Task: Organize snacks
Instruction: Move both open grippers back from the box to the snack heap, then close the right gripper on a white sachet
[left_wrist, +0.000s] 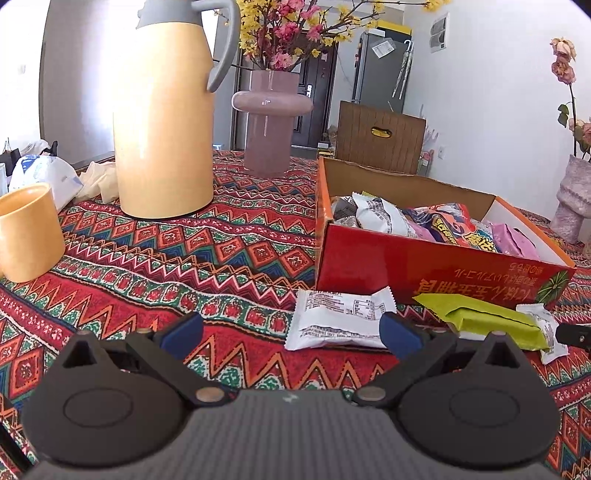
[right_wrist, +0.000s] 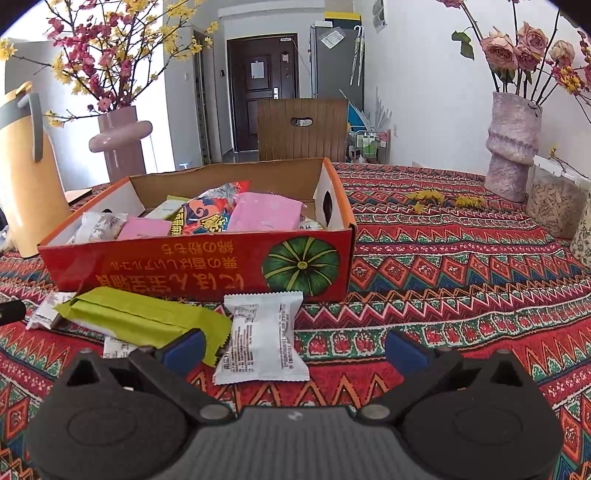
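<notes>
Left wrist: left gripper (left_wrist: 291, 334) jaws apart, empty, white packet (left_wrist: 338, 319) just ahead; box (left_wrist: 424, 269) of snacks behind. Right wrist: right gripper (right_wrist: 295, 350) jaws apart around another white packet (right_wrist: 262, 341), green packet (right_wrist: 147, 319) beside, both before the box (right_wrist: 207, 266).

White walls (right_wrist: 424, 92) close in a bright, daylit room. At twelve o'clock in the right wrist view a dark brown door (right_wrist: 262, 92) stands shut; just beside it at one o'clock is a grey fridge (right_wrist: 334, 62) with a paper stuck on it. A wooden chair back (right_wrist: 302, 129) with a handle slot rises behind the bench (right_wrist: 461, 266), which wears a red zigzag-patterned cloth.
</notes>
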